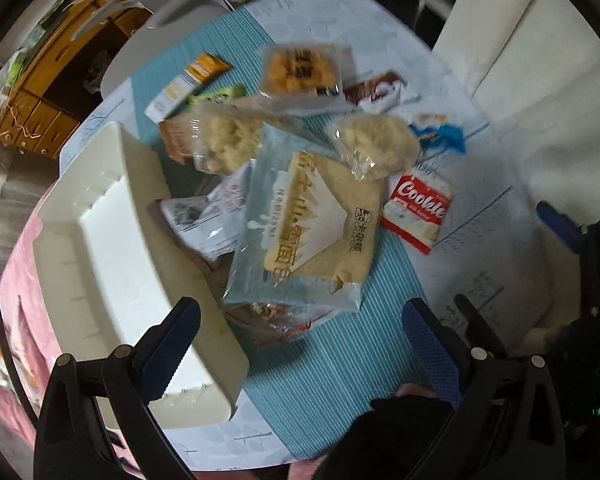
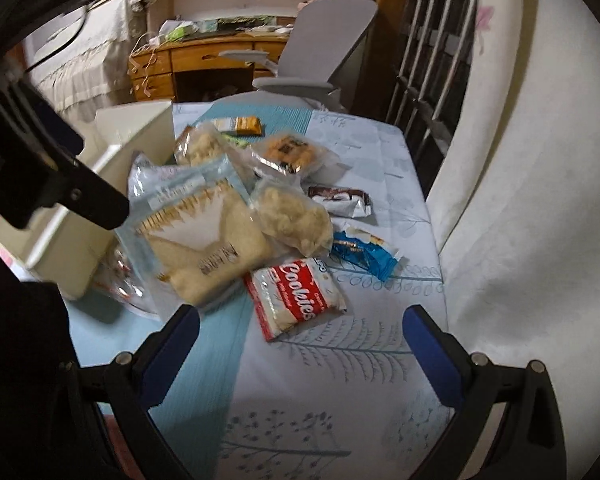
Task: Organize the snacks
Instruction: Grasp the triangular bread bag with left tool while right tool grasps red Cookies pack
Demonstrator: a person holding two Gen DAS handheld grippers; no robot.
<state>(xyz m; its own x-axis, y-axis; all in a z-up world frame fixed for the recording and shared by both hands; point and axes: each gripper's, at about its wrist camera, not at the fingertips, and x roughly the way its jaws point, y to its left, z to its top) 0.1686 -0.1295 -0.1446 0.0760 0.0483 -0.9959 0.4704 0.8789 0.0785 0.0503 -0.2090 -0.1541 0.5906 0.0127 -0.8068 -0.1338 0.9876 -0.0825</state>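
A heap of snack packets lies on the blue-and-white tablecloth [image 2: 340,360], with a large pale-blue bread packet [image 1: 304,228] on top, a red Cookies packet [image 2: 296,300] just beside it and a white bin [image 1: 112,264] touching the heap's left edge. The left gripper [image 1: 300,340] hovers near the bread packet, jaws apart and holding nothing. The right gripper [image 2: 300,340] hangs over bare cloth near the Cookies packet, its jaws likewise spread.

The storage bin [image 1: 112,248] stands at the left of the worktop [image 2: 340,380], with the snack pile just to its right. The bread packet [image 1: 312,224] lies on top of other packets, and the cookies packet [image 1: 418,210] lies just right of it. Behind them sit two clear bags of puffed snacks [image 1: 374,146], and farther back the snack bar [image 1: 188,80].
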